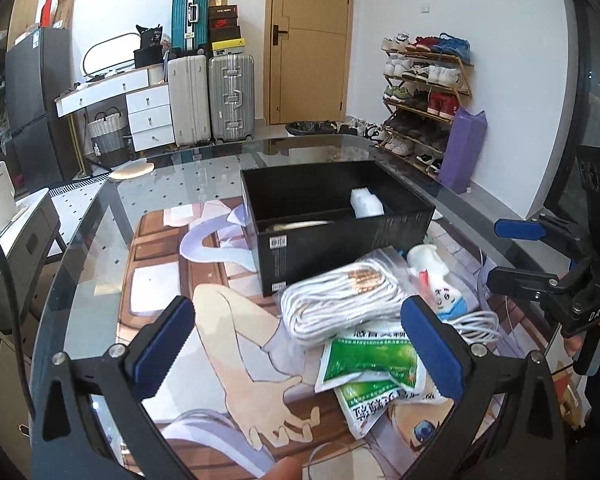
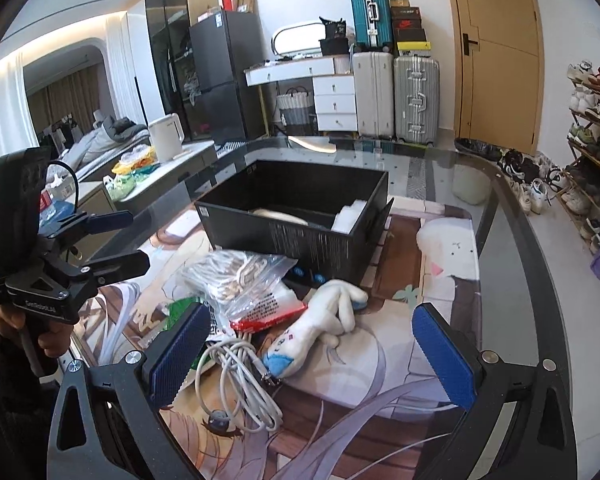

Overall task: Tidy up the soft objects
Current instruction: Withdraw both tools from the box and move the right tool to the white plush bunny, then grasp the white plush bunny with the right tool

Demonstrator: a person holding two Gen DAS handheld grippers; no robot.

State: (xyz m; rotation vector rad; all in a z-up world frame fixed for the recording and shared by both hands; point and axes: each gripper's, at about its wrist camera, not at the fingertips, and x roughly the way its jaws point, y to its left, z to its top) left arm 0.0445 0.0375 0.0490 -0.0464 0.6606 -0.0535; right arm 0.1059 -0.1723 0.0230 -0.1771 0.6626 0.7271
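While spread wide, both tongs, left [image 1: 300,344] and right [image 2: 320,350], grip nothing.

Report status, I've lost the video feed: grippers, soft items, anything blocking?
Both grippers, left and right, open and empty. Plush toy, bagged rope, green packets piled before the black box. Loose white cable tangled alongside.

Table [image 2: 512,216] top was glossy glass over a smooth printed mat [image 2: 380,364]. Black box [image 2: 300,236] looked matt cardboard. Beside the box: plush toy [image 2: 320,320] soft cloth, rope bag [image 2: 252,280] clear shiny plastic, green sachets [image 1: 368,360] glossy.
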